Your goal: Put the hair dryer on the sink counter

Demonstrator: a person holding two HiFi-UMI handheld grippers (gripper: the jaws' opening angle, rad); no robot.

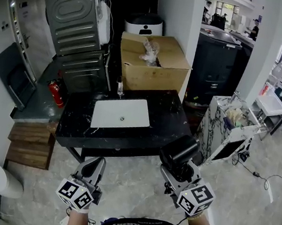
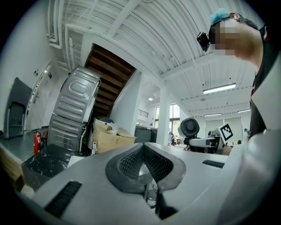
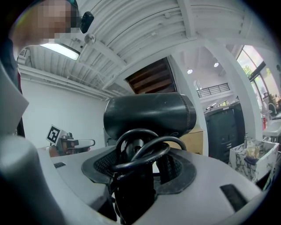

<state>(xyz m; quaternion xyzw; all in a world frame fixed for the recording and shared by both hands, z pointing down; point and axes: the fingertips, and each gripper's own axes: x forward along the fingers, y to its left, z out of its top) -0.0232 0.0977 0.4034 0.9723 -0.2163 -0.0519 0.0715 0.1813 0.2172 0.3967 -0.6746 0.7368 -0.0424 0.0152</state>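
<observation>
The right gripper (image 1: 177, 165) is clamping the black hair dryer (image 1: 179, 150) by its handle, barrel crosswise, short of the black marble surface's (image 1: 167, 119) near right corner; the left gripper (image 1: 94, 167) is hanging closed, empty; a brown cardboard box (image 1: 155, 67) is sitting at the far edge

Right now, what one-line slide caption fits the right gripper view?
Right tongs grip a black hair dryer by its handle, cord looped in front, below a white beamed ceiling.

Setting: open test hall or workshop. Freestanding black sink counter (image 1: 171, 120) on bare floor, cardboard box (image 1: 152, 69) behind it, tilted metal appliance (image 1: 74, 14) far left, fire extinguisher (image 1: 56, 94), ribbed industrial ceiling (image 2: 145, 35).
</observation>
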